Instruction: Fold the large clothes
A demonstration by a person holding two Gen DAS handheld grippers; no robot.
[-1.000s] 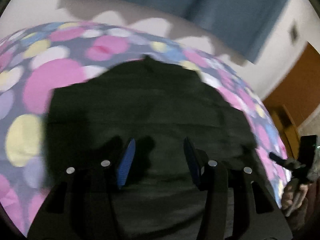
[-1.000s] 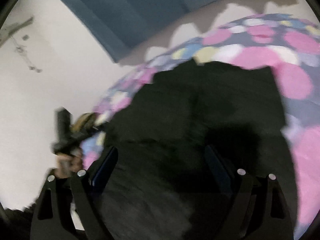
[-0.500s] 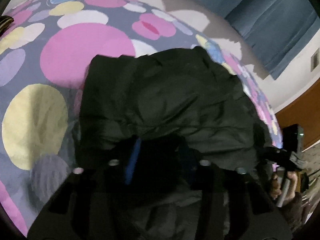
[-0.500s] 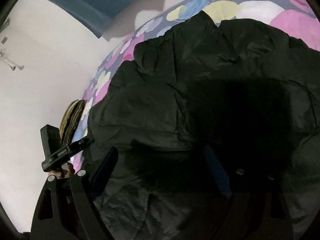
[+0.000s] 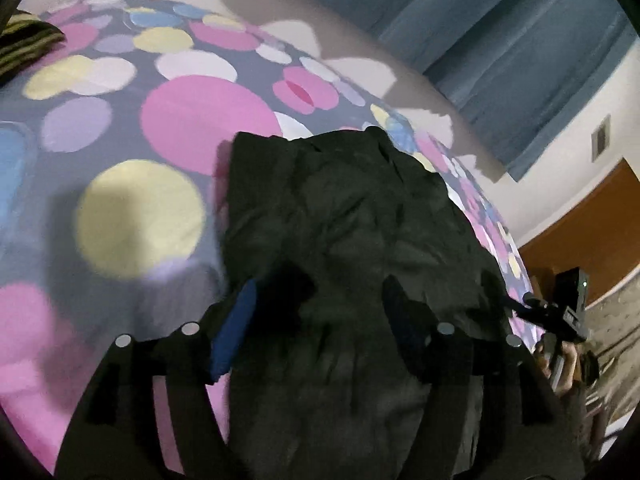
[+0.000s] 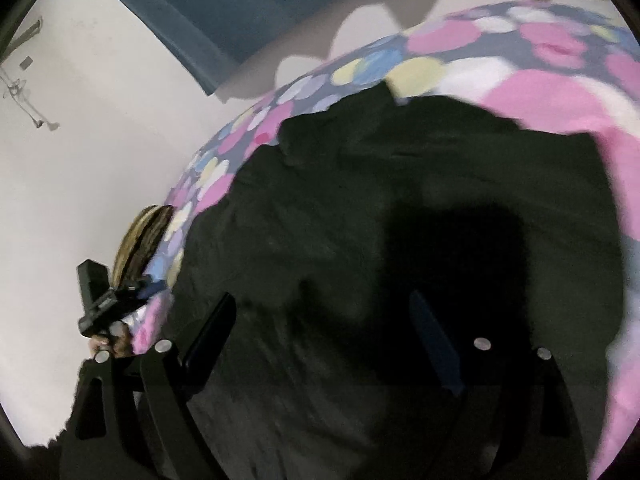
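Note:
A large black garment [image 5: 360, 240] lies crumpled on the bed's dotted sheet [image 5: 136, 216], folded into a rough rectangle. My left gripper [image 5: 320, 320] hovers over its near left part. Its jaws are opening; the blue pads [image 5: 236, 328] stand apart, cloth lies under them and they press on nothing. In the right wrist view the garment [image 6: 360, 220] fills the middle. My right gripper [image 6: 324, 340] stands wide open above its near edge, nothing gripped. Each gripper shows small in the other's view: the right gripper [image 5: 560, 316] and the left gripper [image 6: 108, 300].
A striped dark-and-yellow cushion [image 5: 24, 44] lies at the bed's far left corner, and the cushion [image 6: 140, 240] shows at the bed's edge in the right view. Blue curtains [image 5: 520, 48] hang behind the bed. An orange-brown door [image 5: 580, 232] is at the right.
Half a second ago black cloth was bunched over the left fingers; now it lies flatter and the left jaws stand apart. Both views have shifted across the bed.

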